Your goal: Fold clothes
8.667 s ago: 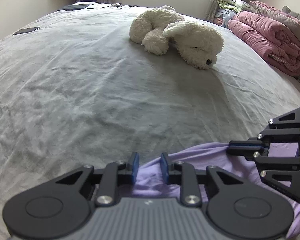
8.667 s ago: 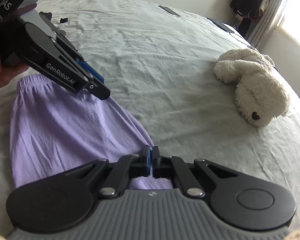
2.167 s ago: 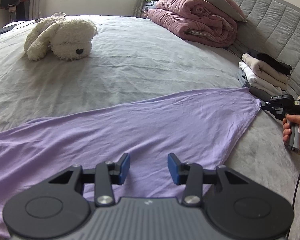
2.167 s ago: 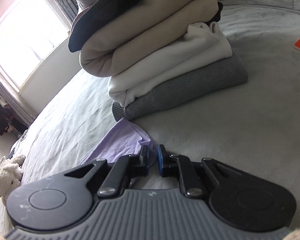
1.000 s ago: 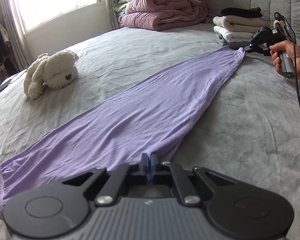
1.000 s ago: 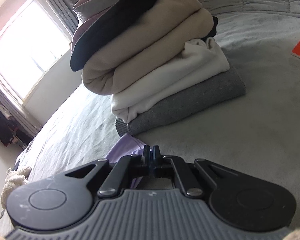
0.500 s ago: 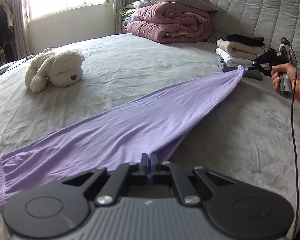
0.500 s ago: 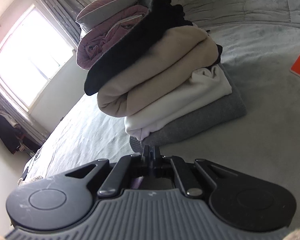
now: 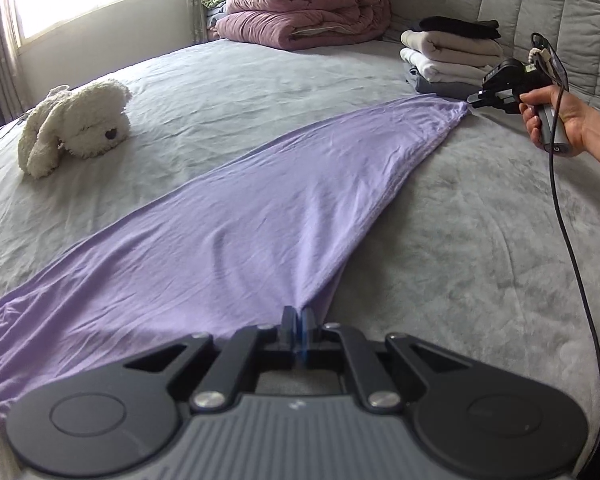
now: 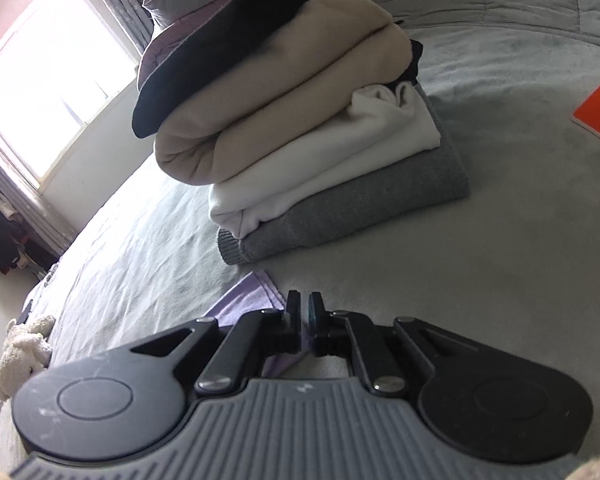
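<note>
— How is the left gripper (image 9: pixel 299 320) held?

— It is held low and pointed forward. Its two fingers are pressed together, and the edge of the purple garment (image 9: pixel 260 208) is pinched between them.

— And the right gripper (image 10: pixel 304 308)?

— It is held by its handle in the right hand (image 9: pixel 556 120), and the fingers of the hand are wrapped around the handle. The forearm is stretched in from the right side. The gripper is kept low and is rolled a little to one side. A narrow gap is seen between its two fingers, so they are slightly parted. The garment's corner is seen just beside one finger.
</note>
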